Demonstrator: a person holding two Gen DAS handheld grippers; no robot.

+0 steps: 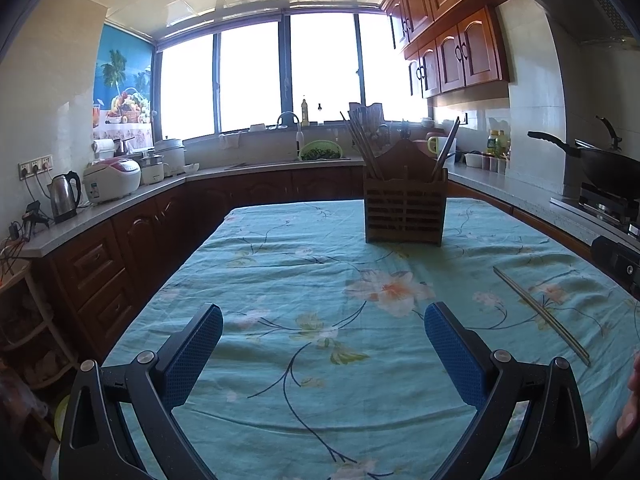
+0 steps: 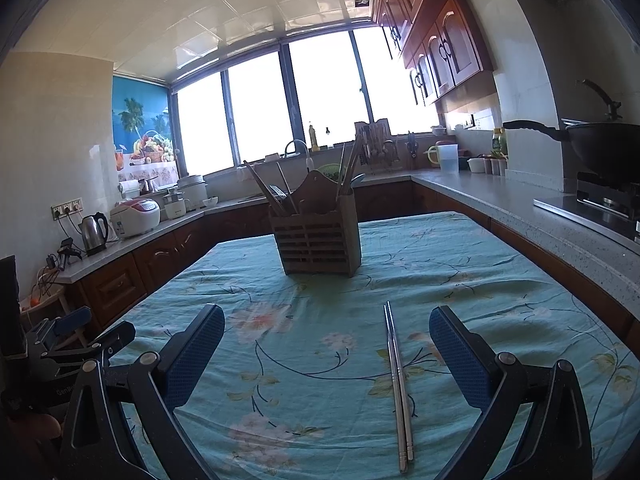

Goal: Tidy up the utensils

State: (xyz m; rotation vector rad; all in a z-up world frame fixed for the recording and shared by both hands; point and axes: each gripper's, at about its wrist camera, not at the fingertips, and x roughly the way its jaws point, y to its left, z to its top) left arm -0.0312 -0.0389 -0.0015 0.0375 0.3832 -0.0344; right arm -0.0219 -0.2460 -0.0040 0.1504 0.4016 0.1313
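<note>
My right gripper (image 2: 327, 334) carries blue pads (image 2: 456, 360) with a fine dotted grain, set in matt black plastic. The chopsticks (image 2: 398, 384) are brushed metal with a dull sheen. The tablecloth (image 2: 320, 400) on the worktop is soft, creased, flower-printed cloth. The utensil holder (image 2: 318, 240) is slatted brown wood, smooth and matt

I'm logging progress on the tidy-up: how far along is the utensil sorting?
Mostly done, it seems: the wooden holder already stands on the tablecloth with chopsticks and a fork in its compartments. Nothing is in hand: the left gripper and right gripper are both open and empty. Left: one pair of metal chopsticks lying flat on the cloth between the right gripper's fingers.
</note>
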